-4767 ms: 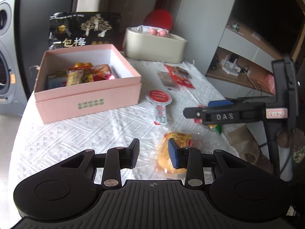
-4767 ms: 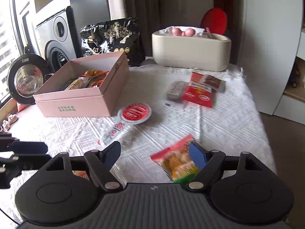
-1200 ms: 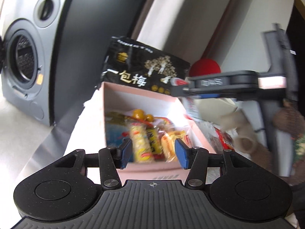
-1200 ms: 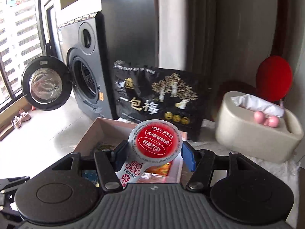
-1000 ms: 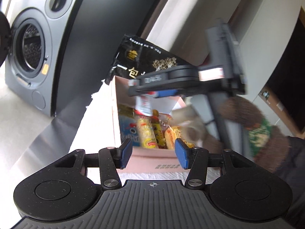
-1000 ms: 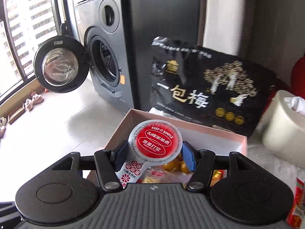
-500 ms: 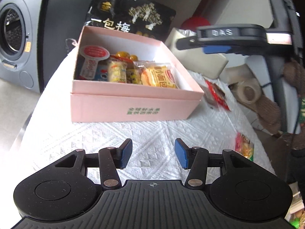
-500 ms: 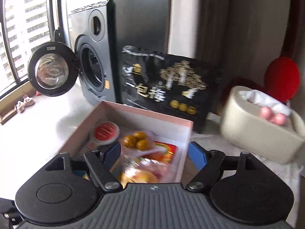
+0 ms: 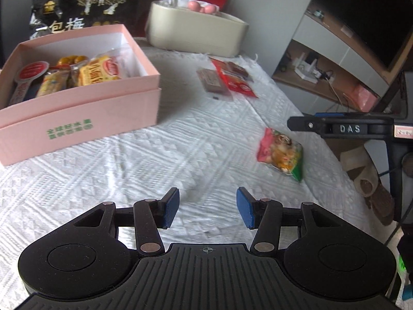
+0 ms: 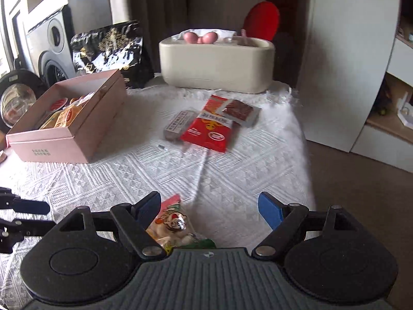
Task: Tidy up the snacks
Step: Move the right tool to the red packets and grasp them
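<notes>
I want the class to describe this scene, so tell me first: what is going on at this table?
A person holding a gripper in each hand is sorting snacks into the pink box, which already holds several packets. Both the left gripper and the right gripper are open and empty; the right one's jaws have just been opening. The colourful snack bag lies on the white cloth just below the right gripper, and the red packet with two smaller bars lies loose farther back.

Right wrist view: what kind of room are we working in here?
Most likely a home, a living or utility area. A front-loading washing machine stands at the left, a white cloth-covered table carries the snacks, and cabinet shelving lines the right wall.
</notes>
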`<state>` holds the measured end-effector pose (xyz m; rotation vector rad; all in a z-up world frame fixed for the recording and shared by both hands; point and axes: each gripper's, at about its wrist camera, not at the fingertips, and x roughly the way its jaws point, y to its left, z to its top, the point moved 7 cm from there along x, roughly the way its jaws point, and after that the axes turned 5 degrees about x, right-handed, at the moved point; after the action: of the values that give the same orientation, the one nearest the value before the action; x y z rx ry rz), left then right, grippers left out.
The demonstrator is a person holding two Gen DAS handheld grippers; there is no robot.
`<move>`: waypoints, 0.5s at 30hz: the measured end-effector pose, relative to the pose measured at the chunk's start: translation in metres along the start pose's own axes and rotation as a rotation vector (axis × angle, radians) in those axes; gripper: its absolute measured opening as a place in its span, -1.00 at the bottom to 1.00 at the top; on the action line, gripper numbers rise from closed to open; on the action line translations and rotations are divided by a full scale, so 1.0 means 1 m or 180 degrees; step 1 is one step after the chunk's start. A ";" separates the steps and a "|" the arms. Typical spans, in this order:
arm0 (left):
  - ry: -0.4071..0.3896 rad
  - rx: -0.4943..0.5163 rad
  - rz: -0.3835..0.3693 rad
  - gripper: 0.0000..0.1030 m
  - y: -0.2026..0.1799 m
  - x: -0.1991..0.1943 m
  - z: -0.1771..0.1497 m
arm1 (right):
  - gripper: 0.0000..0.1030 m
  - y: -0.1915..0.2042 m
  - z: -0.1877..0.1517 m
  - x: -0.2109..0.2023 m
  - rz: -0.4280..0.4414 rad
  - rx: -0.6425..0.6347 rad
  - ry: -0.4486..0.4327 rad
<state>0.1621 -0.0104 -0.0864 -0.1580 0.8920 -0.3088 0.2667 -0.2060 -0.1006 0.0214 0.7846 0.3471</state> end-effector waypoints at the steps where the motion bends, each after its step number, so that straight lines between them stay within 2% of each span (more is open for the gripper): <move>1: 0.0018 0.0020 -0.0026 0.05 -0.006 0.002 0.000 | 0.61 -0.005 0.003 0.000 0.0005 0.0068 -0.0025; 4: 0.0030 0.0054 -0.0022 0.04 -0.018 0.008 0.003 | 0.61 -0.014 0.022 0.012 0.0008 0.0256 -0.0113; 8: 0.0020 0.0032 0.0080 0.04 -0.019 0.012 0.008 | 0.62 -0.006 0.069 0.051 0.0099 0.0317 -0.0105; 12: -0.0031 -0.0105 0.0133 0.04 -0.009 0.014 0.017 | 0.62 -0.006 0.117 0.117 -0.0134 0.0402 0.0025; 15: -0.0051 -0.0160 0.0146 0.04 -0.002 0.015 0.020 | 0.62 -0.013 0.129 0.163 -0.0223 0.0634 0.0343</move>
<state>0.1861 -0.0172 -0.0841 -0.1861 0.8866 -0.2422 0.4670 -0.1530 -0.1234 0.1629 0.9224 0.2038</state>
